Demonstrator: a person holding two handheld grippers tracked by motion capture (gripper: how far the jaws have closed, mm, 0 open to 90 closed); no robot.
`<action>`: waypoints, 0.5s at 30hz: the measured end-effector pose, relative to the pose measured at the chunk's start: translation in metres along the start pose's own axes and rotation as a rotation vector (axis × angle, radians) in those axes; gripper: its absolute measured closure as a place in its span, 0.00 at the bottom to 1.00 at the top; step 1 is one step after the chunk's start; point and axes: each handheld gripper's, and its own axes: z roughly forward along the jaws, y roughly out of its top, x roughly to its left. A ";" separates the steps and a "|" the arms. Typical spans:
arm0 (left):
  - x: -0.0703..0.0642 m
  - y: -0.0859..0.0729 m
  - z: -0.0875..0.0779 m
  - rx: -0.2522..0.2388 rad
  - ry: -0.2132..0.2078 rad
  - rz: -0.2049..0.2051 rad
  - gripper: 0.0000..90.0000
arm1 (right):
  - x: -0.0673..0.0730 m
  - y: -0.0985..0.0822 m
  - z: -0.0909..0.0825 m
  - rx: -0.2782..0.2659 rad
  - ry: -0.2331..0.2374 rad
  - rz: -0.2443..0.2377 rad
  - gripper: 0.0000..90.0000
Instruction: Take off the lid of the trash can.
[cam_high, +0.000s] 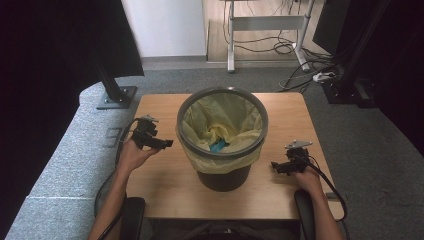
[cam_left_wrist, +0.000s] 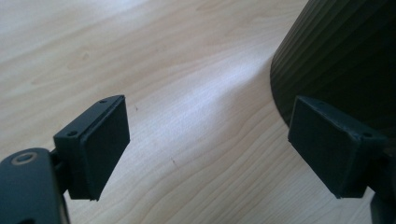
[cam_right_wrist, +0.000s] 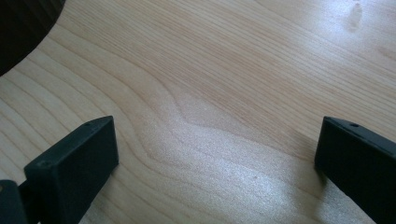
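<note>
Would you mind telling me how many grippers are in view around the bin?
2: the left gripper is left of the bin, the right gripper is right of it; both open, empty.

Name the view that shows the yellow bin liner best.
The high view: the yellow liner lines the black bin, folded over its rim. The left gripper view catches just the bin's ribbed dark wall; the right gripper view, a dark corner.

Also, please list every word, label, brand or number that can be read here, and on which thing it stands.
None: no readable text on the bin, its yellow bag, the table or either tongs.
</note>
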 end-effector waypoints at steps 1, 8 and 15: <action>0.000 0.003 -0.002 -0.002 0.000 0.001 0.14 | 0.000 0.000 0.000 0.000 0.001 0.000 0.00; -0.002 0.021 -0.015 -0.014 -0.004 0.011 0.15 | 0.000 0.000 0.000 0.001 0.002 -0.001 0.00; -0.005 0.039 -0.028 -0.019 0.002 0.026 0.15 | 0.001 0.000 0.000 0.001 0.002 -0.001 0.00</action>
